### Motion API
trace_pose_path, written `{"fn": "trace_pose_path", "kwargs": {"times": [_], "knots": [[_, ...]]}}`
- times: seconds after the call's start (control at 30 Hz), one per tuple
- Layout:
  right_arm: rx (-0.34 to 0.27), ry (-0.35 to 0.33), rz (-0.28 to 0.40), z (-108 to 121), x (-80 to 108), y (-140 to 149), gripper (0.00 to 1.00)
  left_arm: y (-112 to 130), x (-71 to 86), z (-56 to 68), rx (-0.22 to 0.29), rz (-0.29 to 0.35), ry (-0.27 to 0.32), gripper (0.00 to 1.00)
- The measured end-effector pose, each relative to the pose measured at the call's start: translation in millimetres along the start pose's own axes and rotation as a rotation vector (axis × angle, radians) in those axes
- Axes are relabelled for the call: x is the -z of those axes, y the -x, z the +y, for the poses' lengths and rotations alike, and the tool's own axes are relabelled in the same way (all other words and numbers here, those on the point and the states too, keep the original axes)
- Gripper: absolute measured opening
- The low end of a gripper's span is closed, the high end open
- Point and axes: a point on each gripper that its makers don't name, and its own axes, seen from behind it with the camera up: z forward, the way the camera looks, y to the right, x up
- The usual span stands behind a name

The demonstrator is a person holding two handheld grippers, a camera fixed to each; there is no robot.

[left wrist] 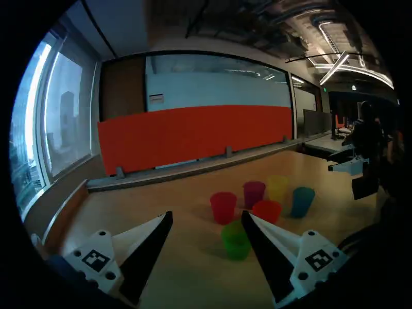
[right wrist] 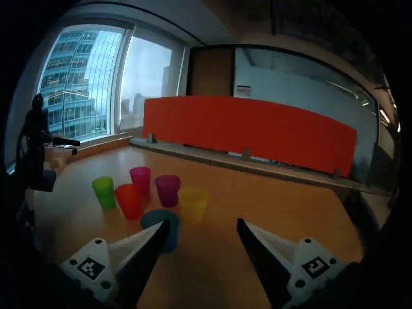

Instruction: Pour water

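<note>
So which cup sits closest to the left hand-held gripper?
The green cup, standing alone at the front of the cluster; the other five cups stand farther back.

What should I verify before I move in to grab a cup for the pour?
1. The left gripper is open and empty: ok.
2. The right gripper is open and empty: ok.
3. All six cups stand upright on the wooden table: ok.
4. The green cup is the nearest to the left gripper, ahead between its fingers: ok.
5. The teal cup is centred between the right gripper's fingers: not ok, it sits off to one side, partly behind one finger.
6. Which cup holds water: cannot tell.
</note>
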Motion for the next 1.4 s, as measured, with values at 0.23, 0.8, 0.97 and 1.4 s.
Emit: {"fn": "trace_pose_path", "kwargs": {"times": [0.23,0.8,0.97,1.4], "knots": [[-0.009,0.115,0.099,19.7,1.7,-23.1,1.0,-23.9,2.5,-3.4,0.022,0.101,-0.066,1.0],[-0.085,0.371,0.288,57.3,21.7,-57.7,1.0,-28.8,4.6,-20.7,0.07,0.202,-0.22,0.99],[-0.108,0.394,0.315,56.9,25.6,-62.1,1.0,-31.7,5.9,-25.6,0.071,0.223,-0.247,0.99],[-0.102,0.403,0.305,48.2,27.3,-59.7,1.0,-22.7,4.3,-28.8,0.037,0.222,-0.295,0.99]]}}
